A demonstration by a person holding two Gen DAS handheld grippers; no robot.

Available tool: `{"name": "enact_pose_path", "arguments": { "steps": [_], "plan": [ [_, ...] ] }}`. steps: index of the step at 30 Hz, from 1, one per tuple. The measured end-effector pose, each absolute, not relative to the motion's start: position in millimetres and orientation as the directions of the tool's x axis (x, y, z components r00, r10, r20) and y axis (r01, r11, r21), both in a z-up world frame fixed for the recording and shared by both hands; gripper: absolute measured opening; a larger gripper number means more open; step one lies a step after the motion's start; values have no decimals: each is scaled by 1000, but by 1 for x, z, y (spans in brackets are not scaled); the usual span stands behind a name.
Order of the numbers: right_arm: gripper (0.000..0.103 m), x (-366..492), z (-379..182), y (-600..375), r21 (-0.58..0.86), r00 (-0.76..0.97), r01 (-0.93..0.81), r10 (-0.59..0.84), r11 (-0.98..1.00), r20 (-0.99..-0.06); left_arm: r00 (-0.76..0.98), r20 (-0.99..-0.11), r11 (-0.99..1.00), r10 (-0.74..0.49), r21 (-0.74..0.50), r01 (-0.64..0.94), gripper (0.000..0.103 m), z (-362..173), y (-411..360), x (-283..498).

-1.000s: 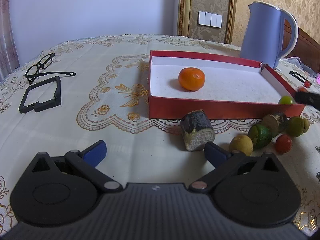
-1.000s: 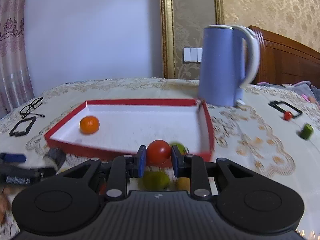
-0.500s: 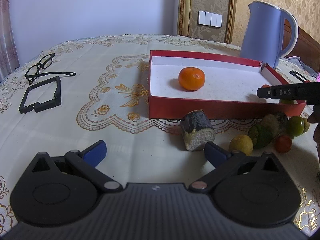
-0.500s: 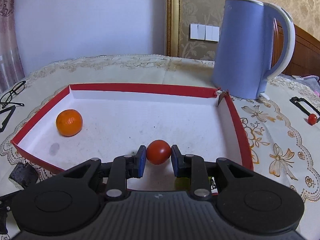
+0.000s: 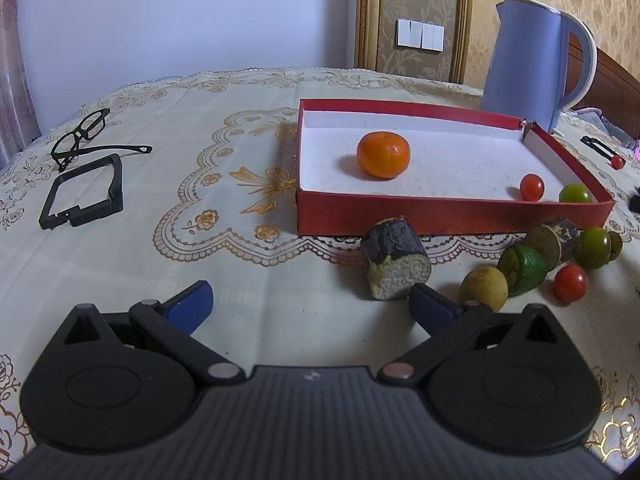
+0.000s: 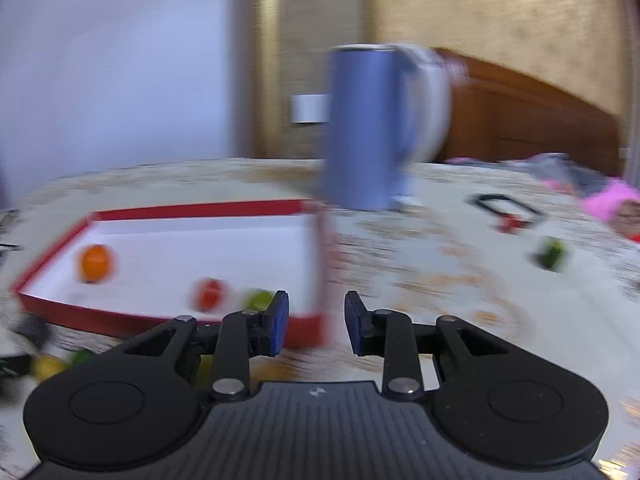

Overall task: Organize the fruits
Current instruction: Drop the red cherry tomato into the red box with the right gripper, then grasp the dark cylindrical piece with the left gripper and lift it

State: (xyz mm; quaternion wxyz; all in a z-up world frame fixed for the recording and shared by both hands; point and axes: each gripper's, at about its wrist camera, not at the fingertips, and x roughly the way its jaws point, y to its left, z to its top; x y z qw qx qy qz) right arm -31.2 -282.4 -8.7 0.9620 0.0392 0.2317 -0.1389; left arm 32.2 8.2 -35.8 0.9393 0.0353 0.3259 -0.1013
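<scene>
On my left wrist view, the left gripper [image 5: 309,302] hangs low over the tablecloth [image 5: 248,280] with its blue fingers spread wide and nothing between them. Ahead sits the red tray [image 5: 448,214]. Inside it I see the orange [image 5: 383,155] toward the left, and a small red tomato [image 5: 531,187] beside a green fruit [image 5: 575,193] in the near right corner. In front of the tray, on the cloth, lie a dark cylindrical piece [image 5: 394,264], a yellow fruit [image 5: 483,288], a cut green fruit [image 5: 523,269], another red tomato [image 5: 570,282] and a round green fruit [image 5: 593,247], clustered close together. Glasses [image 5: 82,134] lie far left; a blue kettle [image 5: 532,60] stands behind the tray.

On my right wrist view, everything is motion-blurred. The right gripper [image 6: 316,328] has its fingers parted and holds nothing; it sits just outside the tray's [image 6: 168,210] near right corner. The orange [image 6: 95,263], tomato [image 6: 208,294] and green fruit [image 6: 258,299] rest inside the tray. The kettle [image 6: 368,128] stands beyond it.
</scene>
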Motion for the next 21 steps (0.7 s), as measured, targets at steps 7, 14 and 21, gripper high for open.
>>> {"name": "enact_pose_path", "arguments": {
  "steps": [7, 14, 21],
  "plan": [
    [30, -40, -37, -325, 33, 749, 430, -336, 902, -570, 767, -620, 977, -166, 3, 214, 103, -36, 8, 33],
    [58, -38, -38, -321, -9, 722, 458, -378, 889, -580, 773, -617, 982, -147, 1, 188, 103, -35, 3, 31],
    [74, -37, -41, -331, 31, 720, 465, -357, 885, -595, 777, -615, 981, -136, 27, 193, 103, -35, -14, 39]
  ]
}}
